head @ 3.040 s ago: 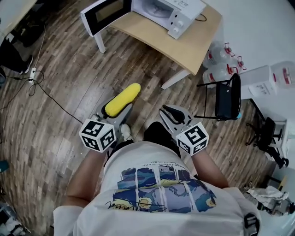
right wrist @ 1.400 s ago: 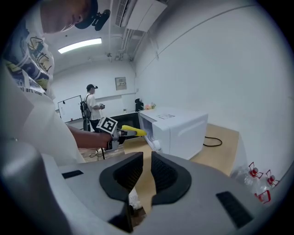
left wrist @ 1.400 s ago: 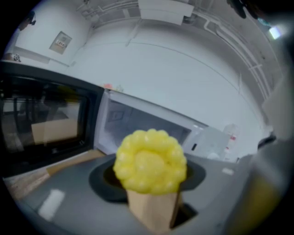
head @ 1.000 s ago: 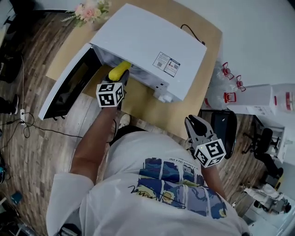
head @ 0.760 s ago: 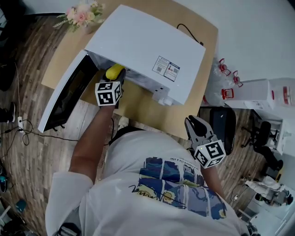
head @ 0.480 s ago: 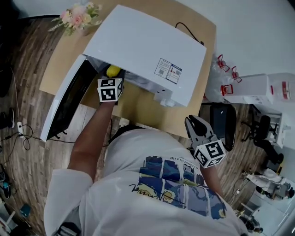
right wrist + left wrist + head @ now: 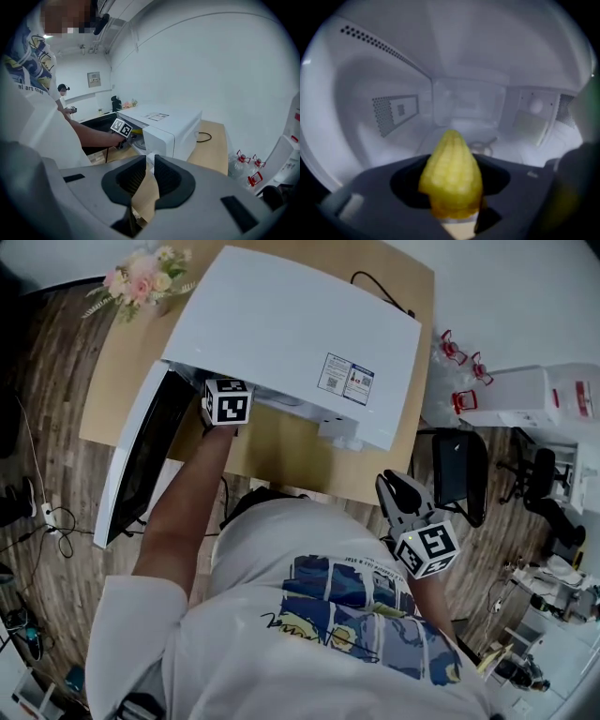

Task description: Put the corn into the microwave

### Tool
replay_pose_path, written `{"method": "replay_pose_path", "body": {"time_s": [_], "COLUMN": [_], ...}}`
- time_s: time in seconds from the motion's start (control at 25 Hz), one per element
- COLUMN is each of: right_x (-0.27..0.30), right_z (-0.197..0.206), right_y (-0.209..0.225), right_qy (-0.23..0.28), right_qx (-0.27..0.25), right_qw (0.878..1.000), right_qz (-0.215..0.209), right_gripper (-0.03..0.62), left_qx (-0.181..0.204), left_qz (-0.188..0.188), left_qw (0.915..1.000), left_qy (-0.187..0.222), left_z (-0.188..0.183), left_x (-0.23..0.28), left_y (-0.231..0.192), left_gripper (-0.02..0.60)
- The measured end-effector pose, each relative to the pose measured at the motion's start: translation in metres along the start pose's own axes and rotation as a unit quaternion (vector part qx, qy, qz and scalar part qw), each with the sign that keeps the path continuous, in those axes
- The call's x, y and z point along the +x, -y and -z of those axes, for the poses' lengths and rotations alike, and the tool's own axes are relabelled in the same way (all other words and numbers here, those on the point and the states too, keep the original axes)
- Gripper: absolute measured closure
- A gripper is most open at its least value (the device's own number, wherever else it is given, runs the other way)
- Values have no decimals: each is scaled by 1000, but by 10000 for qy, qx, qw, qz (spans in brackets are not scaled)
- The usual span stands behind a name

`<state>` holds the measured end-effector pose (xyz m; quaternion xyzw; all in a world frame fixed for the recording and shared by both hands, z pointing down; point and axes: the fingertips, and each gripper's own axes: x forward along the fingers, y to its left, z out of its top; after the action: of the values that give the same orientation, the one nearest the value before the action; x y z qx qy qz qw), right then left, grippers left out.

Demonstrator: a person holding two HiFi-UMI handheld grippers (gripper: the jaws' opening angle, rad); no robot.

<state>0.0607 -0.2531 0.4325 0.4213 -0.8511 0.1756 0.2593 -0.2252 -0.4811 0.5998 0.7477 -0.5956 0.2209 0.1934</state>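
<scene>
The yellow corn cob (image 7: 451,178) points tip-first into the white cavity of the microwave (image 7: 281,334), and my left gripper (image 7: 451,161) is shut on it. The head view shows only that gripper's marker cube (image 7: 228,401) at the oven's mouth; the jaws and corn are hidden under the microwave's top. The microwave door (image 7: 141,460) hangs wide open to the left. My right gripper (image 7: 397,495) is held low by the person's right side, away from the oven, its jaws shut with nothing between them. From the right gripper view the microwave (image 7: 164,124) stands ahead, across the table.
The microwave sits on a wooden table (image 7: 281,451) with a bunch of flowers (image 7: 141,282) at its far left corner. A black chair (image 7: 455,474), water bottles (image 7: 459,343) and a white box (image 7: 525,395) stand to the right. Cables (image 7: 37,521) lie on the wooden floor at left.
My left gripper has pushed the corn deeper into the microwave; the cob, visible at the opening before, is now out of sight in the head view. The right gripper has barely moved.
</scene>
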Motion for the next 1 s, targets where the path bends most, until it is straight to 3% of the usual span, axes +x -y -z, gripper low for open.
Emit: {"method": "replay_pose_path", "body": {"time_s": [0.44, 1.0], "right_x": [-9, -25], "right_z": [15, 39], "right_y": [-6, -11], "right_qy": [-67, -35], "right_qx": [282, 535], "right_qw": [9993, 9978], "right_qz": [222, 384], "right_gripper": [545, 545], "left_qx": [335, 222], "left_qz": [-32, 89], "left_qw": [9991, 9997], "left_qy": [-244, 70], "left_z": [0, -6], "left_x": [15, 6], "left_y": [0, 1], "left_gripper": [319, 250]}}
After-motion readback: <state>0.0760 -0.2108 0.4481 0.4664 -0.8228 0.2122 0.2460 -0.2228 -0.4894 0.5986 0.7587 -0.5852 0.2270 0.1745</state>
